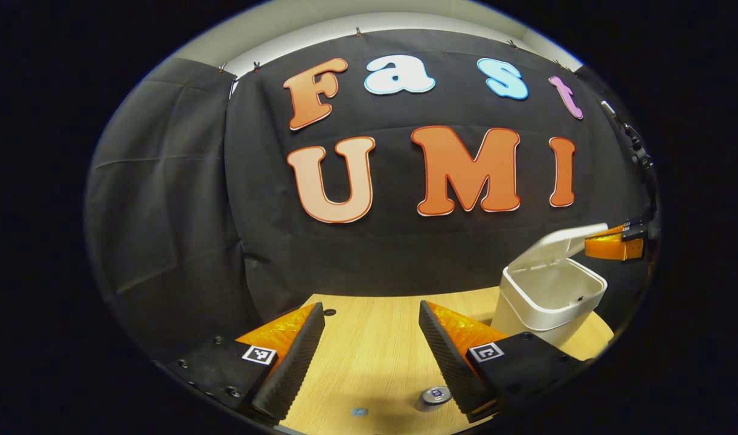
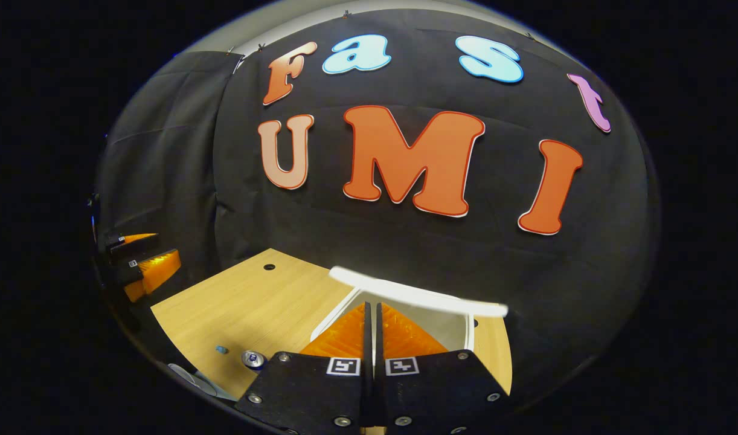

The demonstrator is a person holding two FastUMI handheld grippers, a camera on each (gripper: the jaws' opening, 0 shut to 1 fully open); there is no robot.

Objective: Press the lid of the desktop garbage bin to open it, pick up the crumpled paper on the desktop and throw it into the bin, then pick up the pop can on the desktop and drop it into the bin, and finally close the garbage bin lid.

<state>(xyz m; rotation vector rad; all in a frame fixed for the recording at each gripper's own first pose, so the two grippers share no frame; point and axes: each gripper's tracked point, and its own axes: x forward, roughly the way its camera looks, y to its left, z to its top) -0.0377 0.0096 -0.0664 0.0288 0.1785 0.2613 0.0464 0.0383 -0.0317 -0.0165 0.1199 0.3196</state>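
The white bin [image 1: 550,299] stands on the wooden table [image 1: 375,356] at the right, its lid [image 1: 556,241] tilted up and half raised. My right gripper [image 1: 593,244] touches the lid's front edge. In the right gripper view that gripper [image 2: 372,307] is shut with nothing held, its tips over the bin's mouth [image 2: 456,329] just under the blurred lid [image 2: 417,294]. The pop can [image 1: 435,397] stands low on the table beside my left gripper [image 1: 372,308], which is open and empty. The can [image 2: 253,359] and the left gripper [image 2: 163,246] also show in the right gripper view.
A small blue scrap [image 1: 359,412] lies on the table left of the can. A pale shape [image 2: 191,376] lies at the table's near edge; I cannot tell what it is. A cable hole [image 1: 330,312] sits near the back edge. The booth's black cloth is close behind.
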